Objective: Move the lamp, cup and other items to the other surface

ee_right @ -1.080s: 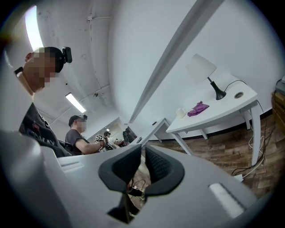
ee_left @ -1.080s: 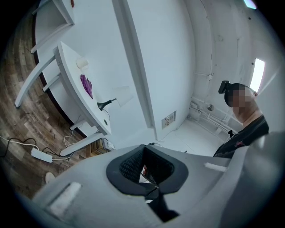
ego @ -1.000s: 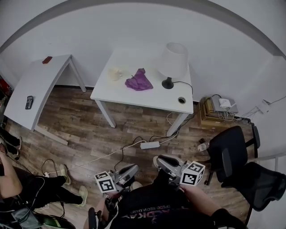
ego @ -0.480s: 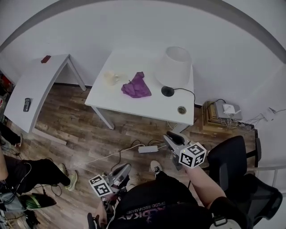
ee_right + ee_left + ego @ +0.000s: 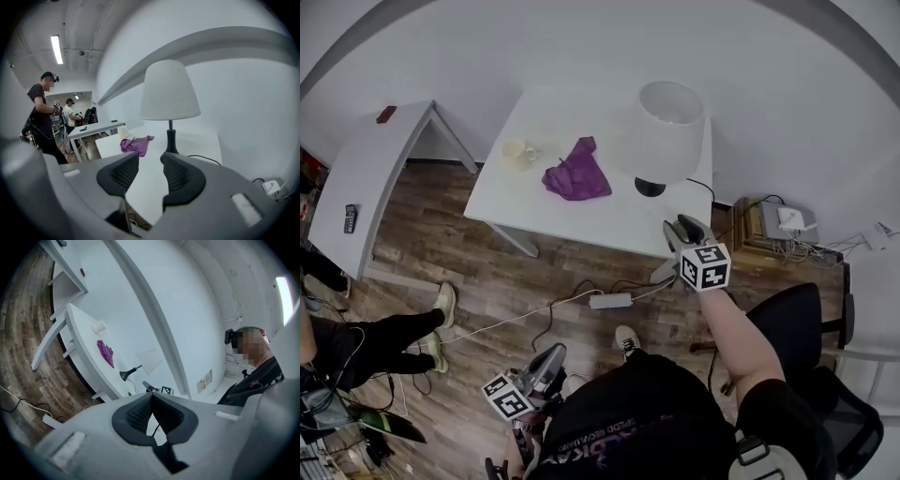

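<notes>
A lamp (image 5: 666, 127) with a white shade and a black base stands at the right end of the white table (image 5: 581, 220). A purple cloth (image 5: 577, 172) lies mid-table, with a pale cup (image 5: 519, 154) to its left. My right gripper (image 5: 681, 228) is at the table's near edge, just short of the lamp base. Its jaws are opening and nothing is between them. In the right gripper view the lamp (image 5: 169, 93) rises straight ahead, with the cloth (image 5: 136, 144) to the left. My left gripper (image 5: 548, 361) hangs low over the floor, its pads (image 5: 140, 411) touching at the tips.
A second white table (image 5: 366, 178) at the left carries a remote (image 5: 349, 218) and a small red item (image 5: 385, 114). A power strip (image 5: 614, 302) and cables lie on the wood floor. A black chair (image 5: 797, 319) stands to the right. A person's legs (image 5: 384, 337) are at the left.
My right gripper has gone forward from near my body to the table edge by the lamp, its jaws wider apart. The left gripper has sunk lower. The table now looks closer.
</notes>
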